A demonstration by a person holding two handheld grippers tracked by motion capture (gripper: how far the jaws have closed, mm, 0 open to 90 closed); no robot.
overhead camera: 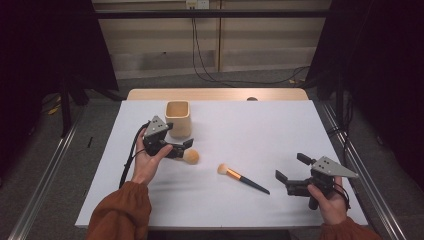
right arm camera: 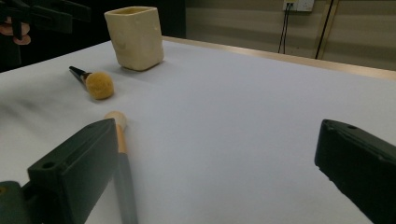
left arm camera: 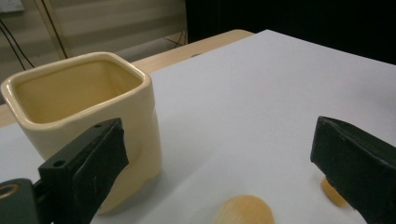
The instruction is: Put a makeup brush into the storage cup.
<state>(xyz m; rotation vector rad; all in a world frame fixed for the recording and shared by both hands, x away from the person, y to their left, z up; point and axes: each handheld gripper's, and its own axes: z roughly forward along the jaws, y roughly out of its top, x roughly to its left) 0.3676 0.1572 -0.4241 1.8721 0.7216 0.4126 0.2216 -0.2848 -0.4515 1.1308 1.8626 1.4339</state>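
A round-headed brush (overhead camera: 190,156) lies on the white table (overhead camera: 270,130), its fluffy tan head pointing toward the middle and its dark handle running back under the left gripper (overhead camera: 184,148). That gripper hangs just above the handle with its jaws spread wide and nothing between them; in the left gripper view the tan head (left arm camera: 243,212) sits low between the two black jaws, not touched by either. Just behind the brush stands a cream, square-mouthed cup (overhead camera: 178,118), upright, close beside the left gripper's far jaw.

A second, slimmer brush (overhead camera: 241,177) with a small pale head, an orange ferrule and a long dark handle lies flat nearer the middle of the table, set diagonally, well apart from the first brush. The right gripper (overhead camera: 288,169) is held off to its right, near the handle's tip, its jaws also wide apart and empty. In the right gripper view the slim brush (right arm camera: 122,158) runs alongside the left-hand jaw, and the cup (right arm camera: 135,38) and round-headed brush (right arm camera: 95,83) sit farther off. Rust-coloured sleeves (overhead camera: 120,212) cover both forearms.
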